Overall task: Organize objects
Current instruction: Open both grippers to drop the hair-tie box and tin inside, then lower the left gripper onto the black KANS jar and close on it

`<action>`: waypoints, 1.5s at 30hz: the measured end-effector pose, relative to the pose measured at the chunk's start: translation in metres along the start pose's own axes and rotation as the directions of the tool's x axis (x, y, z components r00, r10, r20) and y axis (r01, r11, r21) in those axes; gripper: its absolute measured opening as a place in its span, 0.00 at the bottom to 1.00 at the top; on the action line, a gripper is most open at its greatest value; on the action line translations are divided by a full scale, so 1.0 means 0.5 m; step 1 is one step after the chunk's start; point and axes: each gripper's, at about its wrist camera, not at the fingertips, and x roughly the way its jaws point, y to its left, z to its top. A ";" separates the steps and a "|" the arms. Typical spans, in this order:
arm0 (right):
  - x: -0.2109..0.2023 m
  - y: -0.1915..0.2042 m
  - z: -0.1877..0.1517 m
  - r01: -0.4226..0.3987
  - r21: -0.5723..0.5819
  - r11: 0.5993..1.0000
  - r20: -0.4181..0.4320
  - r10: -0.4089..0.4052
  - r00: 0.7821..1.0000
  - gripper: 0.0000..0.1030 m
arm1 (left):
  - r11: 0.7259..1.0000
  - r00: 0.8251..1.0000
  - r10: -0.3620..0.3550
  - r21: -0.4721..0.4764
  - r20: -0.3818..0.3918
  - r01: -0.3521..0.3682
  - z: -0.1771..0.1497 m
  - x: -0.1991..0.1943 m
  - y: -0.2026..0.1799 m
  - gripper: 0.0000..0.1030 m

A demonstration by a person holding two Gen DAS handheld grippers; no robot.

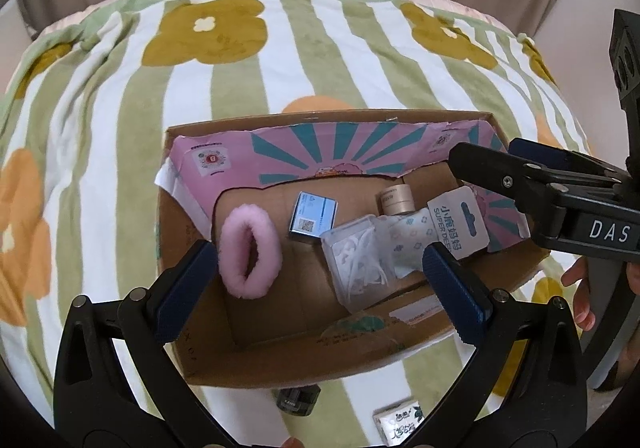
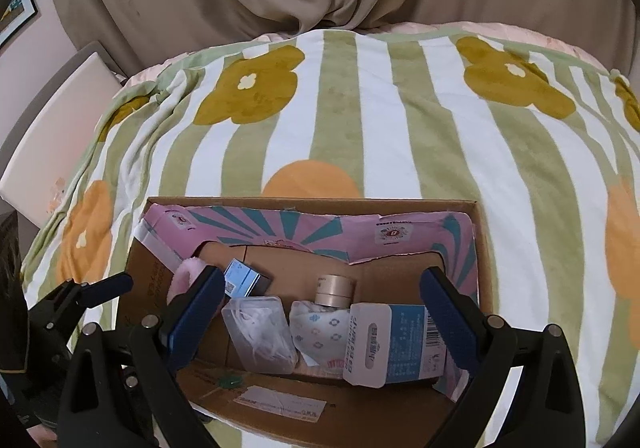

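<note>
The cardboard box [image 1: 200, 332] sits on the bed, on a striped blanket with flowers [image 1: 120, 120], and both grippers hang over its open top. Inside it, between the fingers of the left gripper [image 1: 320, 280], lie a pink fluffy ring [image 1: 250, 252] close to the left finger, a small blue-and-white box [image 1: 313, 217] beyond it, and a clear plastic case [image 1: 356, 264] just inside the right finger. A patterned pouch [image 1: 412, 232] lies against the case, with a beige round container [image 1: 396, 200] behind it. A carded packet [image 2: 384, 344] rests on the pouch, near the right finger of the right gripper [image 2: 322, 316]. Both pairs of fingers stand wide apart with nothing gripped; no pad touches any item. Nearer than the left fingers, outside the box on the blanket, lie a small dark object [image 1: 298, 400] and a tissue pack [image 1: 400, 422]. A hand [image 1: 580, 288] holds the right gripper's handle.
</note>
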 end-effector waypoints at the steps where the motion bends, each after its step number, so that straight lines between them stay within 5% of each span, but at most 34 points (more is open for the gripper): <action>1: -0.003 0.002 -0.001 0.002 -0.005 1.000 0.003 -0.002 1.000 0.94 | 1.000 1.000 -0.002 -0.003 0.003 0.002 -0.001 -0.004 0.000 1.00; 15: -0.123 0.048 -0.029 0.069 -0.070 0.995 0.127 -0.060 0.990 0.94 | 0.999 0.983 0.007 -0.040 0.181 0.001 -0.031 -0.169 0.008 1.00; 22: -0.232 0.074 -0.075 0.076 -0.080 0.994 0.235 -0.055 0.970 0.95 | 0.999 0.952 -0.009 -0.047 0.307 0.025 -0.088 -0.293 -0.002 1.00; 31: -0.367 0.098 -0.172 0.124 -0.092 0.988 0.369 -0.082 0.926 0.95 | 0.998 0.890 -0.045 -0.021 0.453 0.061 -0.202 -0.435 -0.022 1.00; 41: -0.413 0.138 -0.345 0.222 -0.147 0.964 0.456 -0.133 0.880 0.95 | 0.998 0.865 0.055 -0.057 0.499 -0.030 -0.341 -0.451 -0.030 1.00; 45: -0.418 0.123 -0.373 0.161 -0.106 0.981 0.444 -0.098 0.891 0.95 | 0.997 0.866 0.066 -0.058 0.496 -0.043 -0.363 -0.449 -0.030 1.00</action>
